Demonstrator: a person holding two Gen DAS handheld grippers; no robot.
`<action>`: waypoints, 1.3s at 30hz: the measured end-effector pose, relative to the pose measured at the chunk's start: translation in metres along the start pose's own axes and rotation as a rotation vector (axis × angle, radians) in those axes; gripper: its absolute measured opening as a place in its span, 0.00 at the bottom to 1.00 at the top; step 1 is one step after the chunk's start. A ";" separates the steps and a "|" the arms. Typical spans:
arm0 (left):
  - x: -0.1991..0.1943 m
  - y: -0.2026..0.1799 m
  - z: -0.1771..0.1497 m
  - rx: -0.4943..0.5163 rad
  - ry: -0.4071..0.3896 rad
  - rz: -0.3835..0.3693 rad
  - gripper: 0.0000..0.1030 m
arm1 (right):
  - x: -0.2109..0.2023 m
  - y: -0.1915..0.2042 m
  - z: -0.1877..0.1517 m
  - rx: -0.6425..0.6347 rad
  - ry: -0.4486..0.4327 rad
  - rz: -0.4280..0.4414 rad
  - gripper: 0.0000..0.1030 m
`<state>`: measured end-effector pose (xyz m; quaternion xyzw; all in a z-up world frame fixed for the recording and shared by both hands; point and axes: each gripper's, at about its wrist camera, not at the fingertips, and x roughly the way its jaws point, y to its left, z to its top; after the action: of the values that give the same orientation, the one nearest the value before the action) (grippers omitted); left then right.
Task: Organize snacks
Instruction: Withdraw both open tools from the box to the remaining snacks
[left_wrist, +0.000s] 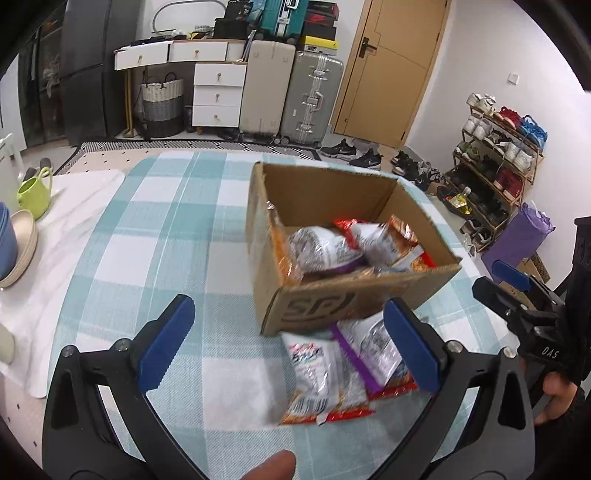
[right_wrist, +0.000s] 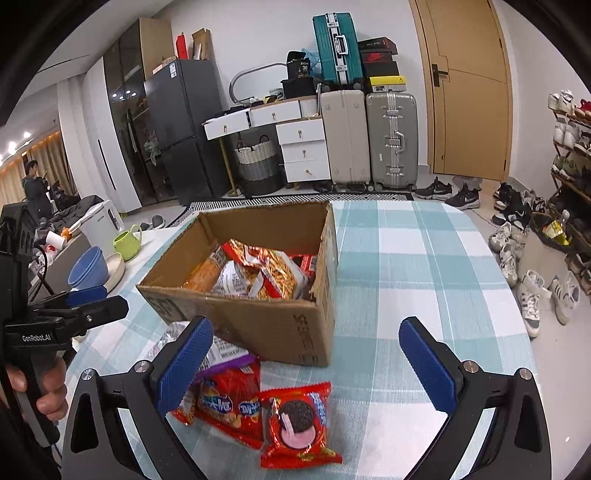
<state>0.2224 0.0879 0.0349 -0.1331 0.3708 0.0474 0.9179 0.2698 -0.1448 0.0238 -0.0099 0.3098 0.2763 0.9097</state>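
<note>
Nearest of all, the red cream-biscuit packet with a dark sandwich cookie printed on it (right_wrist: 297, 424) lies flat on the teal-and-white checked tablecloth (right_wrist: 424, 266), in front of the right gripper (right_wrist: 310, 369) and a little left of its centre line. Its long axis runs near to far, roughly in line with the fingers. That gripper's blue pads stand wide apart with nothing clamped between them.

Just left of it lie the red chip bag (right_wrist: 229, 402) and the silver, purple-edged bags (left_wrist: 369, 354), overlapping one another. The left gripper (left_wrist: 291, 343), equally wide apart and empty, frames these between its pads, the right pad close over the purple-edged one.

Farther back, touching that pile, sits the open brown cardboard box (right_wrist: 258, 325), already part-filled with packets. Judging by this, the right hand is better placed for the biscuit packet, the left for the silver bags.
</note>
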 end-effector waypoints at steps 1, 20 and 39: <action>-0.002 0.001 -0.003 0.000 0.003 0.002 0.99 | 0.000 0.000 -0.003 0.003 0.006 0.000 1.00; 0.014 -0.007 -0.054 0.018 0.120 0.017 0.99 | 0.012 -0.005 -0.049 0.026 0.132 -0.024 1.00; 0.042 -0.017 -0.072 0.079 0.214 -0.049 0.99 | 0.039 -0.006 -0.069 0.017 0.228 -0.016 1.00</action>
<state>0.2076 0.0513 -0.0400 -0.1103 0.4649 -0.0042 0.8785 0.2596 -0.1435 -0.0549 -0.0360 0.4134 0.2635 0.8708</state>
